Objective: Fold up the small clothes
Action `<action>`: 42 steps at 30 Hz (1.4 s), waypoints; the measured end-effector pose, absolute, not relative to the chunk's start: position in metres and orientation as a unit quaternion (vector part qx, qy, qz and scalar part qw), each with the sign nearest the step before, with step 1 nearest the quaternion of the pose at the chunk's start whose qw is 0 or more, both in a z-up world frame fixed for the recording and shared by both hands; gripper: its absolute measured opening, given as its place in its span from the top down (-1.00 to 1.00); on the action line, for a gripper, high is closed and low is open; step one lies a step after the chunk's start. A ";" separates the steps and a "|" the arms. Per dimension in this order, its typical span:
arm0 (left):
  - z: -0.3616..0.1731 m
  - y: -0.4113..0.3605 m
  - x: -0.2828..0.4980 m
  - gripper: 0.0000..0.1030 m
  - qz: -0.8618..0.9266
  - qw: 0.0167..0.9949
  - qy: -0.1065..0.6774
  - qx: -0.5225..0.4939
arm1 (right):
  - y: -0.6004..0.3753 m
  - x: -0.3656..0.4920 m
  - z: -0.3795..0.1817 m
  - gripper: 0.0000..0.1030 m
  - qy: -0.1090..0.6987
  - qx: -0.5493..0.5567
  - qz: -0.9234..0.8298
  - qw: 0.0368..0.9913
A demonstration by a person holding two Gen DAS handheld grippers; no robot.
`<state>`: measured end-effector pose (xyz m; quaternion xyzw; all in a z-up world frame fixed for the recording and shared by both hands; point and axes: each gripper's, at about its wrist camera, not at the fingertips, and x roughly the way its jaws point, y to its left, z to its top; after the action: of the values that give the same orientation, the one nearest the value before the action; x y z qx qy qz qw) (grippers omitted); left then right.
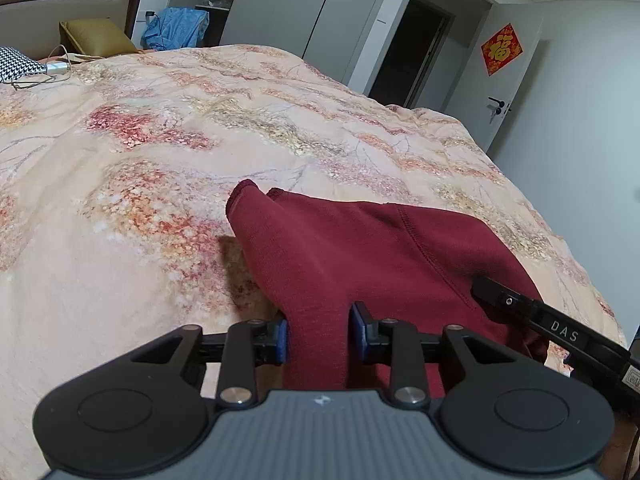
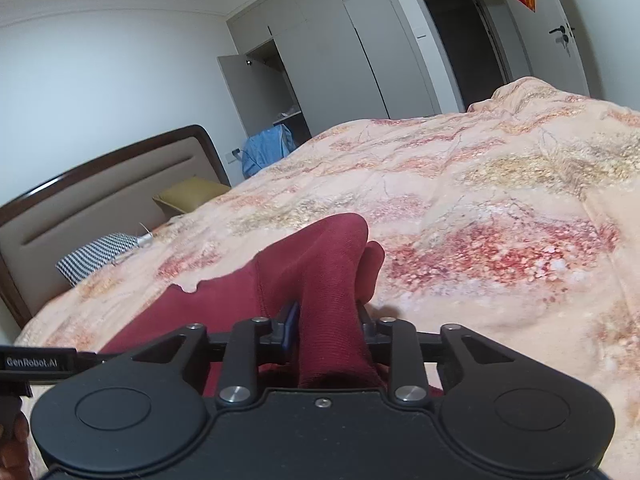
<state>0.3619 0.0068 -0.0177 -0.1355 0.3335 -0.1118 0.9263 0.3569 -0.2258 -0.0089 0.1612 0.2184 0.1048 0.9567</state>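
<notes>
Matt ribbed maroon cloth garment (image 1: 360,248) on soft printed quilt (image 1: 160,128).

Bed cover: my work surface is a bed under a peach floral quilt (image 1: 168,128), rumpled, covers all I see.
Garment: dark red knit garment (image 1: 360,248) lies on the quilt on my near side, bunched, one rounded end (image 2: 340,236) poking away from me.
Head end: olive-gold pillow (image 1: 94,36) against the padded headboard (image 2: 100,204).
Also there: houndstooth cushion (image 2: 96,256), with a silver gadget (image 1: 56,67) and thin cord beside it.
</notes>
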 end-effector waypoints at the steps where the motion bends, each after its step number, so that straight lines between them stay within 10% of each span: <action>1: -0.017 0.006 0.362 0.25 -0.110 0.927 0.333 -0.134 | -0.226 0.356 -0.008 0.31 0.219 0.159 0.102 0.957; 6: -0.012 0.002 0.354 -0.44 -0.100 0.929 0.334 -0.128 | -0.224 0.348 -0.002 -0.19 0.215 0.143 0.097 0.961; 15: 0.024 0.008 0.318 -0.99 -0.066 0.947 0.291 -0.122 | -0.219 0.308 0.036 -0.82 0.161 0.112 0.096 0.976; 42: 0.082 -0.005 0.112 -1.00 -0.035 0.977 0.190 -0.085 | -0.215 0.092 0.097 -0.99 0.068 0.068 0.081 0.992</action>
<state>0.1118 -0.0053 0.0819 -0.0851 0.1898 -0.0353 0.9775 0.0916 -0.2155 0.0970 0.0678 0.0680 0.0806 0.9921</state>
